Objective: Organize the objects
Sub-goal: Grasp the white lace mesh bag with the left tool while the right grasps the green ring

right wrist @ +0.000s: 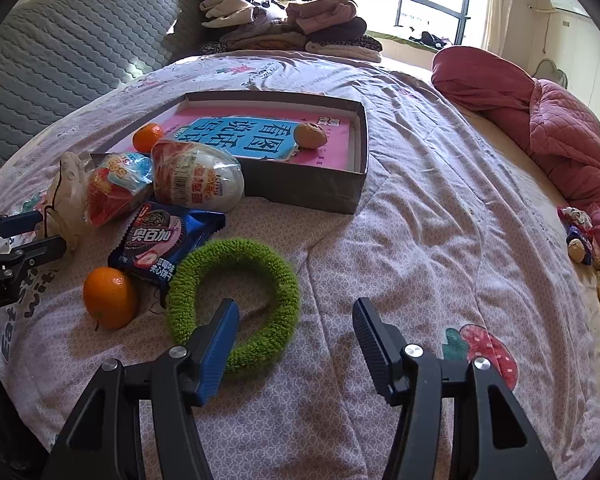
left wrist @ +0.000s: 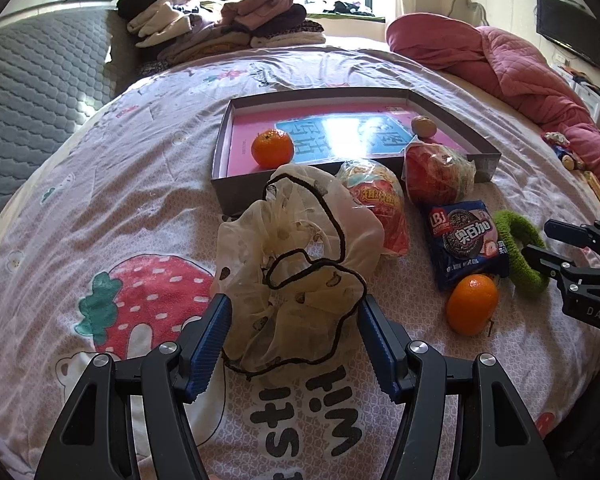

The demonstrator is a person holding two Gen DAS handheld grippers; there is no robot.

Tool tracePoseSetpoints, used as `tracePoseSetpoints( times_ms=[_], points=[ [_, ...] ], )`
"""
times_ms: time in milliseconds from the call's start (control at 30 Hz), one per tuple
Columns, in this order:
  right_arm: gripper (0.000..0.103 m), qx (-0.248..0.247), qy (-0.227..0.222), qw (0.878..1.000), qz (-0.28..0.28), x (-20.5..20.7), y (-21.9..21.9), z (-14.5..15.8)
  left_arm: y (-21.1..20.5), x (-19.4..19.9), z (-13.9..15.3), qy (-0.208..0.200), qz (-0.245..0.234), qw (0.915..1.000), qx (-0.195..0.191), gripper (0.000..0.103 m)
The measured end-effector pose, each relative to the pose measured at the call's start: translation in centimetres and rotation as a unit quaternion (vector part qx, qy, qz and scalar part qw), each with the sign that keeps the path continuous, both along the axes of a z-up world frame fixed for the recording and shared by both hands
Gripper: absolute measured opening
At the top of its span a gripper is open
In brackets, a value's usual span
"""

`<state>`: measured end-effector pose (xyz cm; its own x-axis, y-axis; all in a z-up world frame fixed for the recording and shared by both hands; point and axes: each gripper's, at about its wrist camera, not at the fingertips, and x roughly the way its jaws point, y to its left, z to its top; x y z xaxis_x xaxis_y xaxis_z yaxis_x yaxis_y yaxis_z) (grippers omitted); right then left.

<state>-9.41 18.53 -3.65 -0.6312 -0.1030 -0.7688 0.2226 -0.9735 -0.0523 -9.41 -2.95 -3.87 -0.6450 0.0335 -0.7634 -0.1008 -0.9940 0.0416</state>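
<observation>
My left gripper [left wrist: 294, 300] is open, its blue pads on either side of a cream sheer scrunchie with black trim [left wrist: 292, 248] lying on the bed. My right gripper [right wrist: 295, 304] is open over the near side of a green fuzzy ring [right wrist: 260, 252]. A grey box tray [left wrist: 480, 160] holds an orange [left wrist: 272, 148] and a walnut [left wrist: 423, 126]. In front of it lie two egg-shaped snack packs [left wrist: 380, 208] [left wrist: 436, 176], a blue cookie packet [left wrist: 466, 240] and a second orange [left wrist: 472, 304].
Folded clothes [left wrist: 220, 24] are stacked at the far end of the bed. A pink quilt [left wrist: 520, 64] is bunched along the right side, with small items [right wrist: 578, 240] beside it. A grey quilted mattress [left wrist: 40, 80] stands at the left.
</observation>
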Motion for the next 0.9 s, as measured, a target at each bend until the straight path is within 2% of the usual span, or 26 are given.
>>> tracePoseSetpoints(
  times_ms=[133,267,433,633,767,900],
  points=[
    [0.058,0.000,0.000,1.000,0.002,-0.1,-0.1,-0.3,0.1,-0.1,-0.3,0.004,0.001,1.0000,0.004,0.066],
    [0.047,-0.007,-0.007,1.000,0.008,-0.2,-0.1,-0.5,-0.1,-0.4,-0.8,0.001,0.007,0.9999,0.012,0.065],
    [0.038,-0.015,-0.008,1.000,0.012,-0.3,-0.1,-0.6,-0.1,-0.5,-0.9,0.003,0.006,0.9999,0.011,0.051],
    [0.026,-0.030,-0.013,0.999,0.021,-0.4,0.0,-0.7,0.3,-0.6,-1.2,0.007,-0.003,1.0000,0.004,0.039],
    [0.019,-0.035,-0.012,0.999,0.025,-0.5,0.0,-0.7,0.2,-0.7,-1.3,0.008,-0.004,0.9999,0.009,0.034],
    [0.016,-0.046,-0.010,0.999,0.023,-0.6,0.3,-0.5,0.2,-0.6,-1.2,0.016,-0.006,0.9998,0.008,0.028]
  ],
)
